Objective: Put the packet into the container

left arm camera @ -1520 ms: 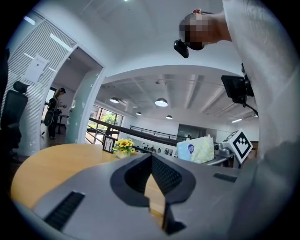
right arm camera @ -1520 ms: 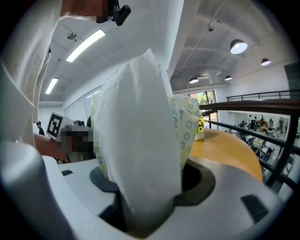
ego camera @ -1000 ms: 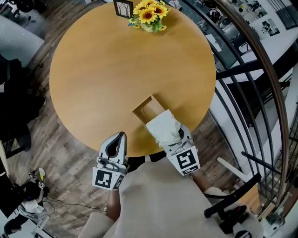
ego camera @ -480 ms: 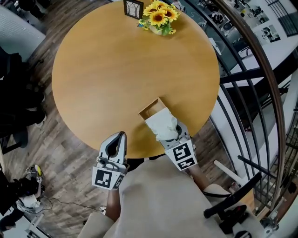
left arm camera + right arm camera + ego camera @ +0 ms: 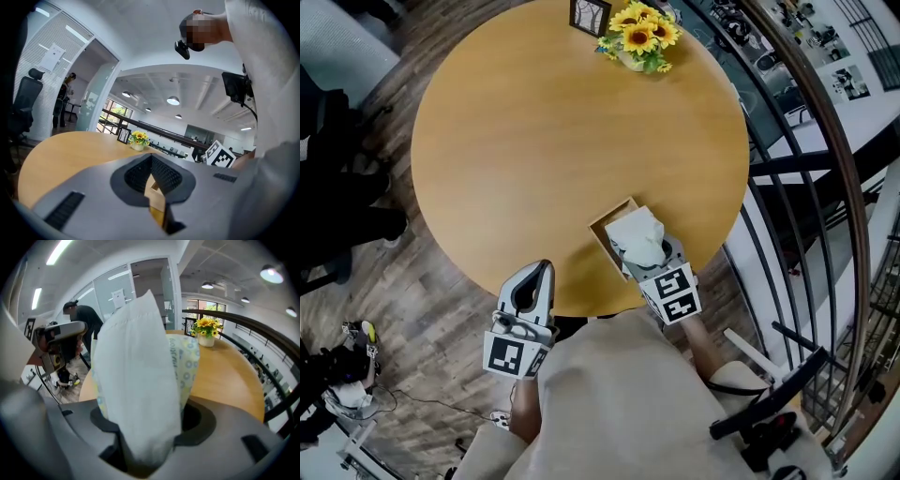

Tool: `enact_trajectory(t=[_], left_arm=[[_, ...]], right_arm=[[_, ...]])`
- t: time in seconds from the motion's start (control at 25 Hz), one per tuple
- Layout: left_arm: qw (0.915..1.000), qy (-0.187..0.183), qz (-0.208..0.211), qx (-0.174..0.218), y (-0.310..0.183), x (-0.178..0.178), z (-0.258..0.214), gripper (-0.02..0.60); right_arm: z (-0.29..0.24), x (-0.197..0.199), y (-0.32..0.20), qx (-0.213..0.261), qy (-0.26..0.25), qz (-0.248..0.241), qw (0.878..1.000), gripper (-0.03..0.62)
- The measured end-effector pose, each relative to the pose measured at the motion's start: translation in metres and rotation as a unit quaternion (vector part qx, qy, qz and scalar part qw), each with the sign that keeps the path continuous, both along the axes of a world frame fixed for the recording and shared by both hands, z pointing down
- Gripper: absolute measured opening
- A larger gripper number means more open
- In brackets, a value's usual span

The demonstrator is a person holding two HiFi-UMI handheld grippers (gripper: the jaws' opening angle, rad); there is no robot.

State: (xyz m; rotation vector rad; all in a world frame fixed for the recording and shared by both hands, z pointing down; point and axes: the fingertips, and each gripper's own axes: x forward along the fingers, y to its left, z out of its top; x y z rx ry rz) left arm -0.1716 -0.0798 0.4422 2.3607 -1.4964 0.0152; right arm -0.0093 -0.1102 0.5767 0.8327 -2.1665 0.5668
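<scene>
A white packet [image 5: 636,236] with a pale patterned side stands pinched in my right gripper [image 5: 645,257], which is shut on its lower end. In the head view the packet hangs over a small open cardboard container [image 5: 608,224] near the table's front edge and hides most of it; only the left and far rim shows. Whether the packet touches the box is not clear. The packet [image 5: 140,376] fills the right gripper view, rising from the gripper [image 5: 146,439]. My left gripper [image 5: 540,273] hovers shut and empty at the table's near edge, left of the box; its jaws [image 5: 155,190] meet.
The round wooden table [image 5: 534,141] carries a pot of sunflowers [image 5: 643,34] and a small picture frame [image 5: 590,15] at its far edge. A dark railing [image 5: 825,141] curves along the right. Wood floor lies to the left. A person [image 5: 82,317] stands in the background.
My right gripper has carried the packet forward, from just in front of the box to over it. The left gripper has kept its place at the table edge.
</scene>
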Motion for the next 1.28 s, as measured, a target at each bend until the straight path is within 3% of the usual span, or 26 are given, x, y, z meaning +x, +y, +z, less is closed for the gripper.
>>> enact_trajectory(t=[0.2, 0.44, 0.72, 1.0, 1.28], left_arm=[[1.0, 0.004, -0.007, 0.005, 0.0, -0.001, -0.001, 0.005], [0.9997, 0.006, -0.02, 0.01, 0.004, -0.005, -0.004, 0.005], [0.9993, 0.01, -0.035, 0.01, 0.005, -0.007, 0.0, 0.005], [0.9989, 0.008, -0.044, 0.015, 0.01, -0.013, -0.001, 0.005], [0.9986, 0.005, -0.05, 0.012, 0.013, -0.02, 0.0, 0.005]], right_arm=[[0.015, -0.007, 0.012, -0.027, 0.025, -0.041, 0.998, 0.287], [0.035, -0.008, 0.011, -0.038, 0.049, -0.037, 0.997, 0.287], [0.049, -0.005, -0.002, -0.007, 0.117, -0.042, 0.992, 0.287], [0.048, -0.007, 0.0, -0.029, 0.117, -0.07, 0.99, 0.287], [0.034, -0.006, -0.001, -0.055, 0.11, -0.105, 0.987, 0.344]])
